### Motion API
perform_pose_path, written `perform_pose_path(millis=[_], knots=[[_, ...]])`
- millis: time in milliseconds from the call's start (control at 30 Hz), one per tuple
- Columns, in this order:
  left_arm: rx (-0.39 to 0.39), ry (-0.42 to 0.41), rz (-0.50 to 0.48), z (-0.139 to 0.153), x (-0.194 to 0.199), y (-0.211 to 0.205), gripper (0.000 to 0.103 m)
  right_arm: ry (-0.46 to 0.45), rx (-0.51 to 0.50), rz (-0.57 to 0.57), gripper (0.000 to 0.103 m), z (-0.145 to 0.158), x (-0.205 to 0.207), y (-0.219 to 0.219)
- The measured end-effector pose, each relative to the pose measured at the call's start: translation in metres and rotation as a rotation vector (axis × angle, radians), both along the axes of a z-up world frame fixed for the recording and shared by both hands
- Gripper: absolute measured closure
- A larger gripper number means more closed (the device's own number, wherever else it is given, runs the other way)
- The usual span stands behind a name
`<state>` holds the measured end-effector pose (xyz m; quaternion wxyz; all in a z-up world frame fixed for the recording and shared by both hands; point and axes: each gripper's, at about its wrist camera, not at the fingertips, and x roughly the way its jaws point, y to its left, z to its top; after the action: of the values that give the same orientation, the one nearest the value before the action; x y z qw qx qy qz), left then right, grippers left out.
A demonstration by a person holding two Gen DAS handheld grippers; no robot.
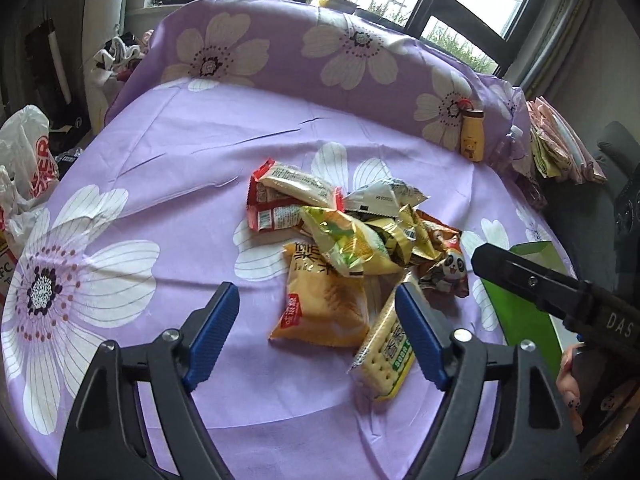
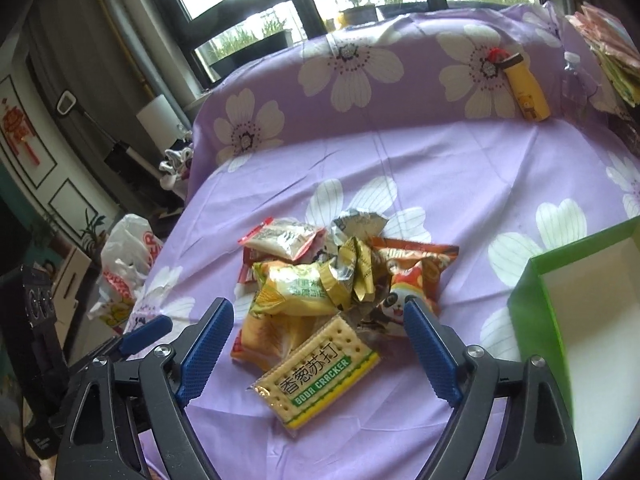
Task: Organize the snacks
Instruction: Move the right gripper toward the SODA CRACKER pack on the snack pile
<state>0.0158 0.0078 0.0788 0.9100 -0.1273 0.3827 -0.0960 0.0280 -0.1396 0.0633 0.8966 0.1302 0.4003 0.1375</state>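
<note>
While my left gripper (image 1: 316, 314) and right gripper (image 2: 320, 330) both gaped empty, the soda cracker pack (image 2: 316, 374) lay diagonally, long axis pointing far-right

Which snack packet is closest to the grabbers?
The soda cracker packet, with green and yellow stripes. It lies at the near edge of the snack pile, in front of both open grippers; the other packets sit farther back.

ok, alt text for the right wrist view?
An open hand-held gripper hovers over a pile of snack packets on a purple floral cloth, with a soda cracker pack nearest between its blue fingers. An open green box sits at right; a yellow bottle stands behind.
</note>
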Motion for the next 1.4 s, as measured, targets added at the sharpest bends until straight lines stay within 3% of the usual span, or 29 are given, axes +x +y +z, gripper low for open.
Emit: perform_pose_path(millis=[300,933,1267,1400], knots=[[-0.009,-0.016,-0.034,-0.017,-0.005,-0.005,0.032,0.055,0.009,0.01,0.015,-0.019,0.002,0.002],[-0.077,0.112,-0.095,-0.043,0.01,-0.018,0.045,0.164,-0.012,-0.021,0.015,-0.052,0.016,-0.011],[-0.111,0.147,-0.129,-0.052,0.014,-0.022,0.049,0.258,-0.002,0.001,0.015,-0.076,0.027,-0.006],[-0.113,0.148,-0.149,-0.052,0.013,-0.025,0.055,0.253,-0.002,0.015,0.015,-0.078,0.027,-0.002]])
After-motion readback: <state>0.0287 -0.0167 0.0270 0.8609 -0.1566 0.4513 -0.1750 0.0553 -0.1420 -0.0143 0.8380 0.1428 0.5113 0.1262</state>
